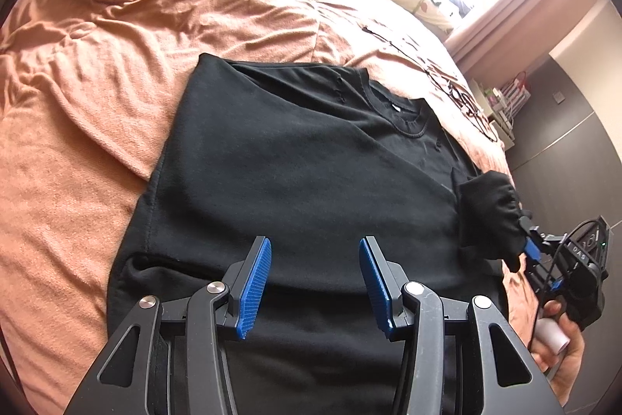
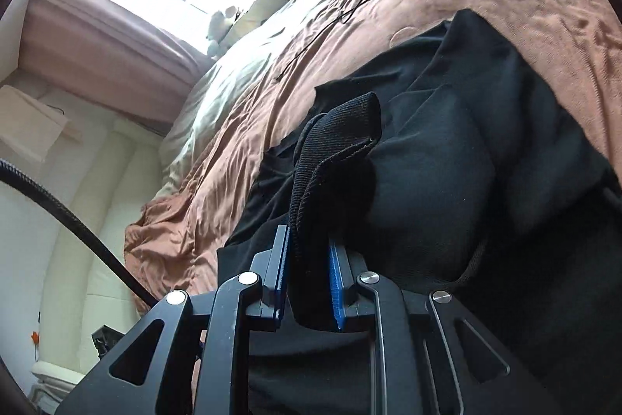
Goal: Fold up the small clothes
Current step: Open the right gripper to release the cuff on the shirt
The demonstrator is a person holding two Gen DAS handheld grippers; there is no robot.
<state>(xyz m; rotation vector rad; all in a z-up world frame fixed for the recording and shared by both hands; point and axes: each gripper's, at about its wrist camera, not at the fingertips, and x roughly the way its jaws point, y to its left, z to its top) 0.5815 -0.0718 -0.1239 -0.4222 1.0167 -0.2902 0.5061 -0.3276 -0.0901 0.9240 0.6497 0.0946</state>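
While the right tongs [image 2: 309, 282] clamp the cuff [image 2: 342, 142], lifting it, the left tongs [image 1: 315, 282] hang apart over the sweater [image 1: 303, 174], spread on the bed [image 1: 116, 65]; folding looks barely begun, this sleeve first.

Your right gripper [image 2: 309, 271] is clamped on a ribbed cuff [image 2: 334, 158] of the black sweatshirt [image 2: 486, 150], which bunches just ahead of the blue pads [image 2: 337, 286]. Beyond it lies the orange bedspread [image 2: 388, 10] with a thin black cable [image 2: 350, 10].
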